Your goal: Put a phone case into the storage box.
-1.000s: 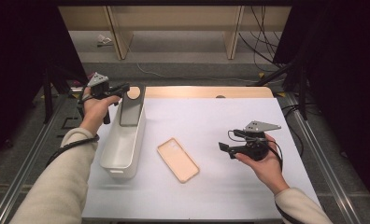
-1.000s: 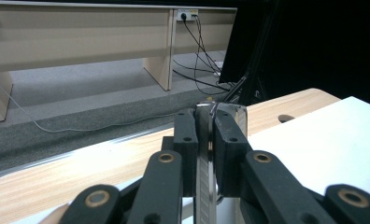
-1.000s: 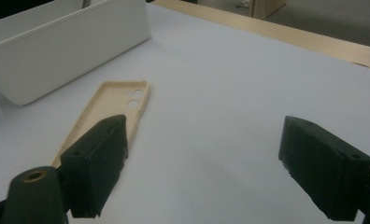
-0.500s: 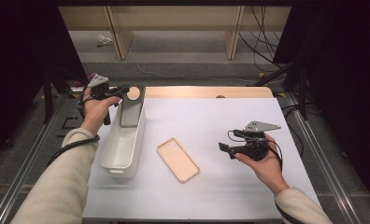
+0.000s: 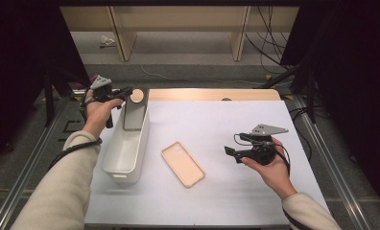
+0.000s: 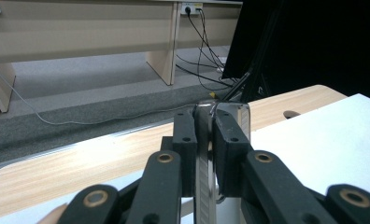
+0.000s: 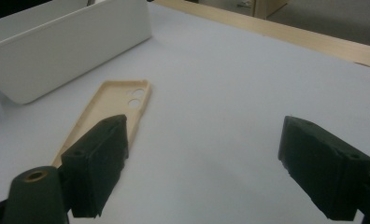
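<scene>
White table (image 5: 236, 124); left gripper (image 6: 205, 140) jaws hide phone (image 6: 241, 122) face.

Table (image 5: 274, 191) w/ a bin (image 5: 125, 153) at approx 9 o'clock from centre, long axis running 12 to 6. Phone (image 5: 134, 112) stands in the bin's 12 o'clock end, top edge above the rim, left gripper (image 5: 128, 92) at that edge. Phone case (image 5: 182, 163) lies flat just beside the bin, at its 3 o'clock. Right gripper (image 5: 230, 152) sits at 3 o'clock of the case, above the table.
</scene>
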A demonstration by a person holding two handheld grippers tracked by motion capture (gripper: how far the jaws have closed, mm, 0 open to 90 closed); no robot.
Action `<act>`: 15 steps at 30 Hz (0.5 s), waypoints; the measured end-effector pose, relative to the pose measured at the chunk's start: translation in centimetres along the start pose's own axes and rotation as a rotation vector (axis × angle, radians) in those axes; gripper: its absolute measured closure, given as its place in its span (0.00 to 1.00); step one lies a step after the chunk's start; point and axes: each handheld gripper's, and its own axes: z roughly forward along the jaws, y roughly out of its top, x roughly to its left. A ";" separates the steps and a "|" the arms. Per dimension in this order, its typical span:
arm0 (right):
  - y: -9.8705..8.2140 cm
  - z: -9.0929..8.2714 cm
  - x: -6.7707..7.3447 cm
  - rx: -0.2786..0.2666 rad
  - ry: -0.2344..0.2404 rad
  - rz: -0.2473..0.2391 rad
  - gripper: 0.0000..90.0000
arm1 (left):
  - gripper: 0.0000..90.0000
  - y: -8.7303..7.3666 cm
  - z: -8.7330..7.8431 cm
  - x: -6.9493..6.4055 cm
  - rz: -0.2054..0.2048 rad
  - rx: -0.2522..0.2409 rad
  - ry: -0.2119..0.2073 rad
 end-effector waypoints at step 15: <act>0.0 0.0 0.0 0.002 0.003 -0.001 0.19 | 0.86 -0.4 0.0 0.8 0.036 0.059 0.025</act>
